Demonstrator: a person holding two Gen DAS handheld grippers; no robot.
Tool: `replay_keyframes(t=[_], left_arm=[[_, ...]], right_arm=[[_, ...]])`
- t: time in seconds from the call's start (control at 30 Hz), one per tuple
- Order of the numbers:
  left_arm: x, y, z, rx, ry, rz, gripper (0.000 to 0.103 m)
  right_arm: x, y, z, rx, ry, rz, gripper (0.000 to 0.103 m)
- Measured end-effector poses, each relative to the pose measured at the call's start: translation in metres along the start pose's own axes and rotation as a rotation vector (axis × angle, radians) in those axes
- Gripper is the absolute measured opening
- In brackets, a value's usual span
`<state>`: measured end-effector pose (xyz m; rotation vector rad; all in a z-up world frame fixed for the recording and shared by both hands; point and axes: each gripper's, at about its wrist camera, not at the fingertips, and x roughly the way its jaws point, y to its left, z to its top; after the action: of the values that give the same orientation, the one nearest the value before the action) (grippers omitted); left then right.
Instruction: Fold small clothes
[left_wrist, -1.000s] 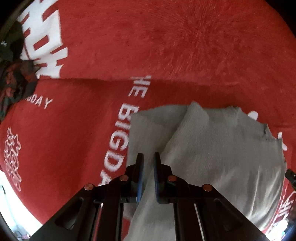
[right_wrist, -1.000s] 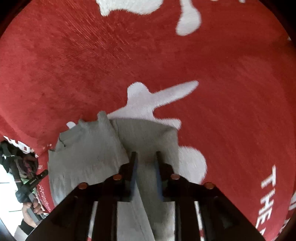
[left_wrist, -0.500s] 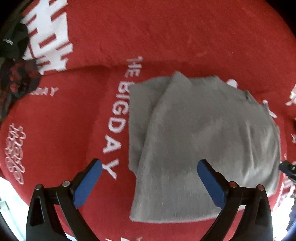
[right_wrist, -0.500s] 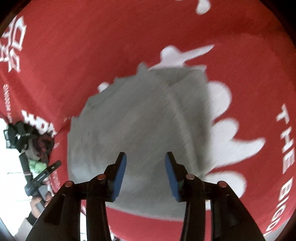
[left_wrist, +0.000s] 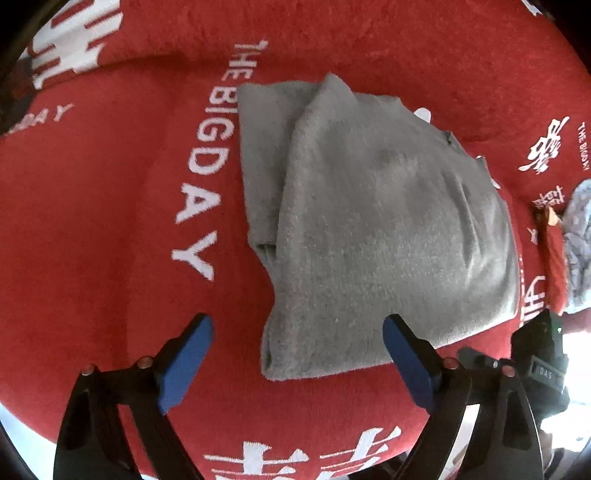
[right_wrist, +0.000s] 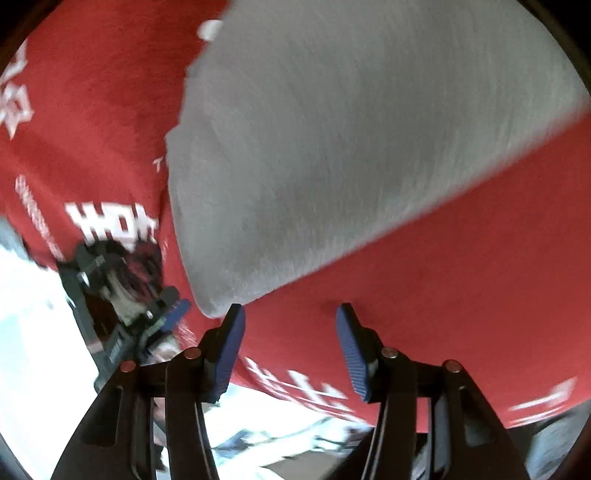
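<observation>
Right in the middle of the left wrist view lies the grey garment, folded over itself on the red cloth with white lettering. Below it, the left gripper has its blue pads spread wide, holding nothing. In the blurred right wrist view, the right gripper also gapes empty, the garment filling the upper frame.

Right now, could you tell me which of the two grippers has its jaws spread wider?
The left gripper: its jaws straddle the grey garment's near edge, while the right gripper's stand closer together.
</observation>
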<state>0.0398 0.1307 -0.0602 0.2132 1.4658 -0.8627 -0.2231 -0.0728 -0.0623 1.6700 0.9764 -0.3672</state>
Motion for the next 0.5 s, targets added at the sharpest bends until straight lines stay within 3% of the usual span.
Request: replay_keyframes(t=[0.03,0.13,0.23,0.27,0.3,0.4,0.5], left_arm=[[0.003,0.001,0.001,0.001,0.011,-0.015,0.067],[0.016,0.003,0.002,-0.003,0.057,-0.075,0.038],[0.016,-0.001,0.002,0.035,0.057,-0.071,0.014],[0.014,0.0,0.002,0.035,0.056,-0.084,0.014],[0.01,0.0,0.002,0.035,0.047,-0.098,0.009],[-0.006,-0.004,-0.001,0.086,0.005,-0.078,0.009],[0.0,-0.006,-0.012,0.143,0.025,-0.024,0.007]], right_arm=[[0.0,0.0,-0.003,0.011,-0.028,0.022,0.055],[0.003,0.005,-0.004,0.026,-0.095,0.042,0.055],[0.001,0.009,0.003,0.065,-0.13,0.059,0.055],[0.001,0.01,0.007,0.085,-0.14,0.056,0.038],[0.001,0.014,0.013,0.091,-0.14,0.038,0.007],[-0.007,0.035,0.019,0.016,-0.146,-0.003,0.007],[-0.013,0.048,0.007,-0.096,-0.14,-0.078,0.007]])
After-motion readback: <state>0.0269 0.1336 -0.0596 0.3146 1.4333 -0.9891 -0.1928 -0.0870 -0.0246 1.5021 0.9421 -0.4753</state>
